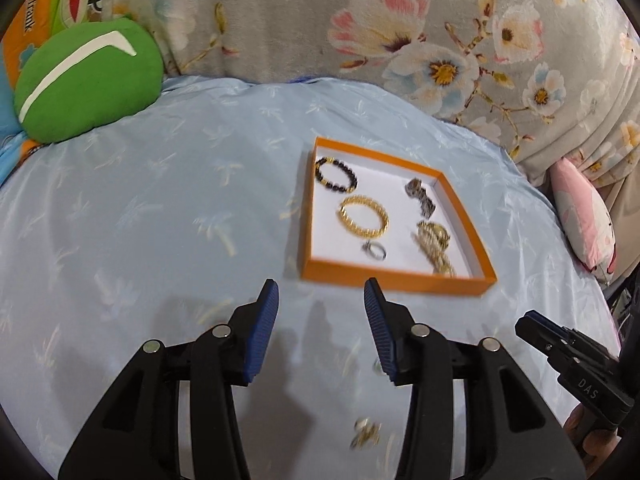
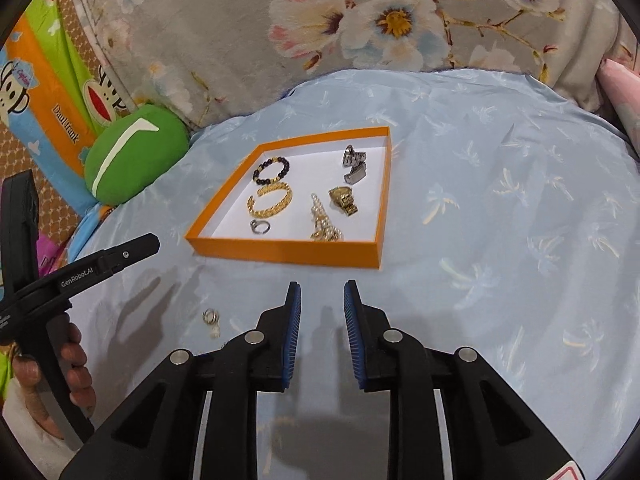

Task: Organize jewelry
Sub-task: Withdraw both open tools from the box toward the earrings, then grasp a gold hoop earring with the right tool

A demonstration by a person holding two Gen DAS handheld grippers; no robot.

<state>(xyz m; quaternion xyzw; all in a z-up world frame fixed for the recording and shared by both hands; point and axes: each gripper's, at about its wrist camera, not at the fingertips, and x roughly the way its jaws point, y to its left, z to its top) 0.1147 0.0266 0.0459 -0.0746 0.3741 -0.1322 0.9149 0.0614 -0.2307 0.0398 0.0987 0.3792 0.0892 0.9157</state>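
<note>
Pale blue bedsheet (image 2: 500, 208) with palm print covers the work surface, floral grey blanket (image 1: 360, 20) bunched along the far edge. Left gripper (image 1: 320, 292) hovers low over the sheet, blue pads spread wide apart, nothing between them. Right gripper (image 2: 322, 292) likewise released, pads apart with a narrower gap, empty. Loose small rings (image 2: 211, 318) lie on the sheet outside the box, just left of the right gripper's left finger; in the left wrist view the same blurred cluster (image 1: 366, 432) sits between the left gripper's arms, below the pads, with another small ring half hidden at the right pad's inner edge. Ahead of both grippers, near but not touching, sits the orange box (image 2: 280, 252) with white floor; in the left view it is ahead and slightly right (image 1: 306, 208). Inside: black bead bracelet (image 2: 272, 170) at far left, gold bracelet (image 2: 270, 202) just in front of it, silver ring (image 2: 260, 226) nearest the front wall, silver watch band (image 2: 354, 164) at far right, gold watch (image 2: 344, 198) in front of that, gold chain (image 2: 324, 224) toward the front. Green cushion (image 2: 136, 152) lies well left of the box, cartoon monkey print fabric (image 2: 44, 92) beyond it. Pink pillow (image 1: 584, 220) at right edge.
</note>
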